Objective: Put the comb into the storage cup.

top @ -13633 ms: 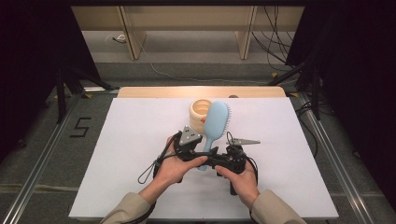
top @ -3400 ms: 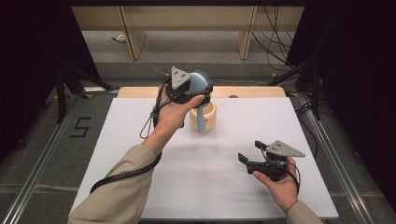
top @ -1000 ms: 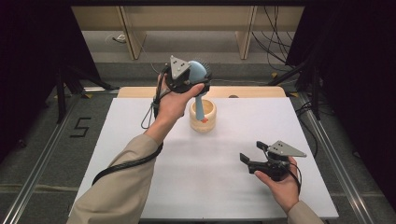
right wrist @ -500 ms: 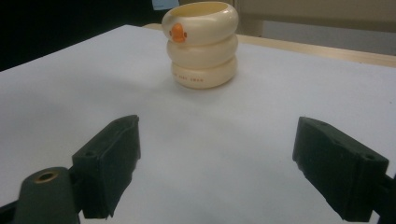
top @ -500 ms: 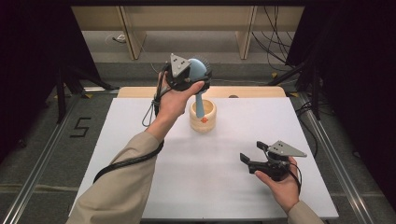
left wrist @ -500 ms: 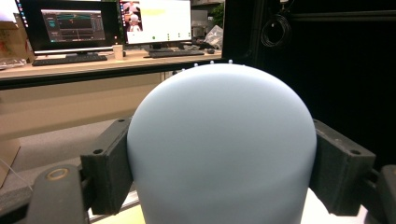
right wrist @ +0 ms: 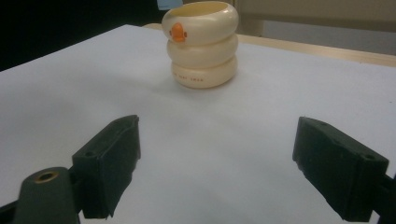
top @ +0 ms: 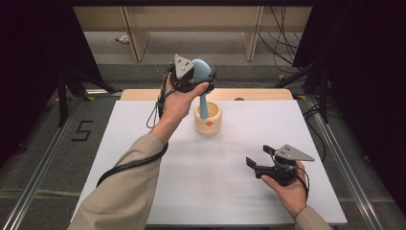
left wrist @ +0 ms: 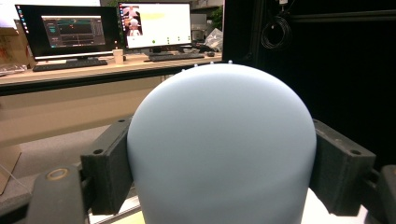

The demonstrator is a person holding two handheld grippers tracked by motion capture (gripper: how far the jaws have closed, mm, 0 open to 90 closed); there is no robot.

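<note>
Your left gripper [top: 203, 76] is clamped on the head of the blue hairbrush [top: 202, 76], holding it upright with its handle down inside the cream cup [top: 208, 120] at the table's far middle. Your right gripper [top: 258, 158] rests near right, jaws apart, holding nothing.

**One number on the floor, small print on the cup**

A black "5" [top: 82, 130] is marked on the grey floor left of the table. The cream cup [right wrist: 201, 44] carries a line of orange lettering too small to read.

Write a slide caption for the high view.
Left gripper holds a blue hairbrush handle-down in the cream cup; right gripper open.
</note>
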